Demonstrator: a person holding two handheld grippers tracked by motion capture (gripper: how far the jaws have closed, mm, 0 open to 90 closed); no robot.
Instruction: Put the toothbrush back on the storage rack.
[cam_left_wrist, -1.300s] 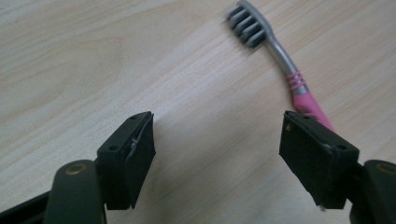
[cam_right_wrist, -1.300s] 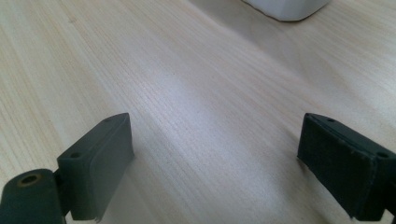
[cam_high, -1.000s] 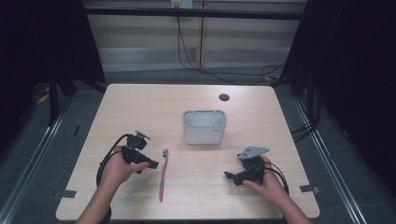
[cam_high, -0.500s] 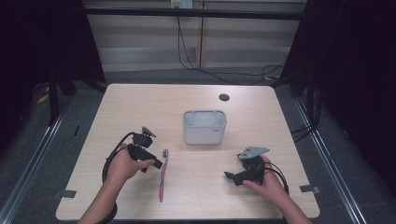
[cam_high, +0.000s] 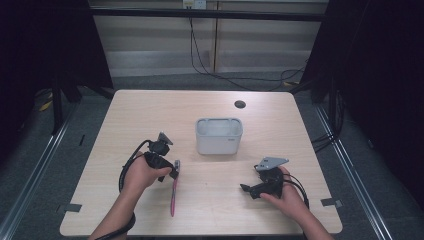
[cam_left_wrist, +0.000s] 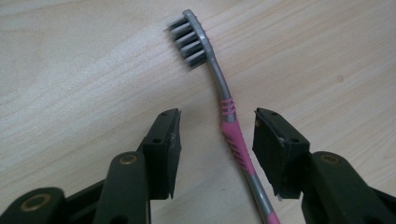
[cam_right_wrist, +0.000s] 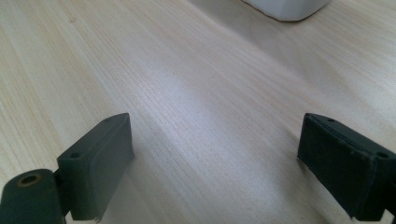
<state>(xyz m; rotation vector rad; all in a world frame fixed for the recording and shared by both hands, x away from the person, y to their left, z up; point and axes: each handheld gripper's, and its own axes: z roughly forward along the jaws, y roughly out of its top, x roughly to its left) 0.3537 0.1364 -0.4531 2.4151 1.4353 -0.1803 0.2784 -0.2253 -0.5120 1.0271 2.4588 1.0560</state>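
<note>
Straddling the toothbrush, left gripper jaws closing, not touching; right gripper released.

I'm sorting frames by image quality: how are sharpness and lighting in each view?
High view: table evenly lit, surroundings nearly black, fine detail soft. Left gripper view: toothbrush and wood grain crisp; the tongs' pads near the lens slightly soft. Right gripper view: grain sharp mid-frame with a pale sheen, the white container at the top edge blurred, the pads a little soft.
</note>
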